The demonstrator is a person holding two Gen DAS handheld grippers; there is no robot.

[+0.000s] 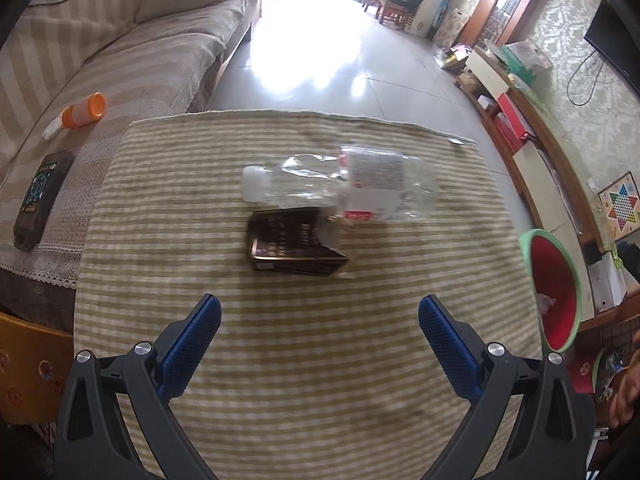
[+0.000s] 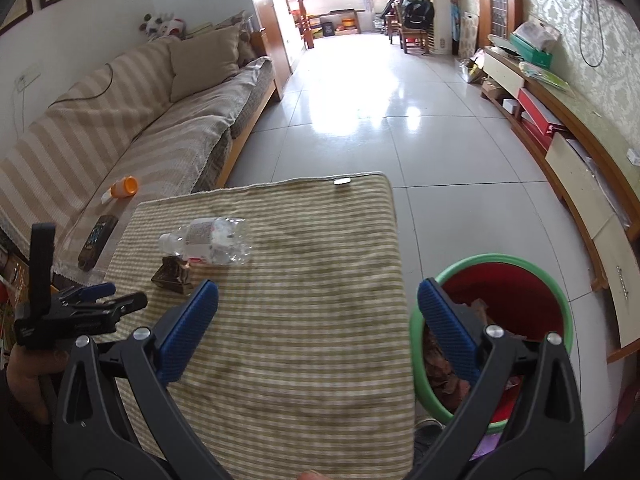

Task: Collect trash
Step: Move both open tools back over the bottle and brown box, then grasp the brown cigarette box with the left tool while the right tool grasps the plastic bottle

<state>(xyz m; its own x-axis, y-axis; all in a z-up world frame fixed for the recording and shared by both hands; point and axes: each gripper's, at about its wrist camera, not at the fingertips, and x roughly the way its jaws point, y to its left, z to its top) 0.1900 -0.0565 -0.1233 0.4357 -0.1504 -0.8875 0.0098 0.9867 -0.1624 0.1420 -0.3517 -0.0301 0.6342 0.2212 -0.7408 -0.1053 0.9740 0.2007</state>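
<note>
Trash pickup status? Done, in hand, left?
Done: some trash already lies in the red bin. In hand: nothing; the left tool and right tool are both open and empty. Left: the crushed bottle and dark packet on the striped cloth.

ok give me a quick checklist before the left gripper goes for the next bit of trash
1. Left gripper open and empty: ok.
2. Right gripper open and empty: ok.
3. Trash in sight on the striped cloth: ok, a crushed bottle and a dark box, touching.
4. Path to the box clear: ok, only bare cloth lies between.
5. Bin beside the table, open: ok.
6. Room left in the bin: cannot tell, trash already inside.
</note>
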